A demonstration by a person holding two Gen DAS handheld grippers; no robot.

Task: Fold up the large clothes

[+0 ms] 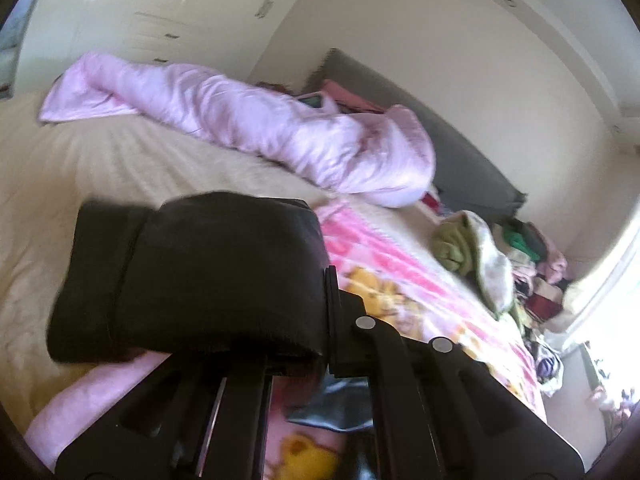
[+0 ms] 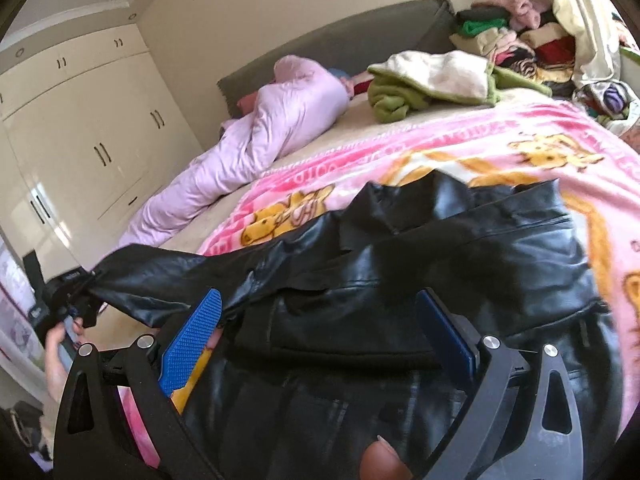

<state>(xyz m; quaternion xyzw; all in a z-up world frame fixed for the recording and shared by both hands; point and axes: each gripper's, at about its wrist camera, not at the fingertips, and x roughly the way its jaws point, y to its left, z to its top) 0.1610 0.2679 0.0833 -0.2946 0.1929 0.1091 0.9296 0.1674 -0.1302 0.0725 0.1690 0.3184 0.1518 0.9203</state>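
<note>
Jaws of left gripper (image 2: 82, 304) clamped on sleeve end (image 1: 188, 276) of black leather jacket (image 2: 420, 280); jaws of right gripper (image 2: 320, 344) spread apart, gripping nothing. Jacket on pink blanket (image 2: 460, 148) on bed (image 1: 120, 160), sleeve stretched leftward, long axis left-right.

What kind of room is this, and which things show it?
Most likely a bedroom at home: a bed with a grey headboard, a built-in wardrobe along the wall, and piles of clothes by the window.
</note>
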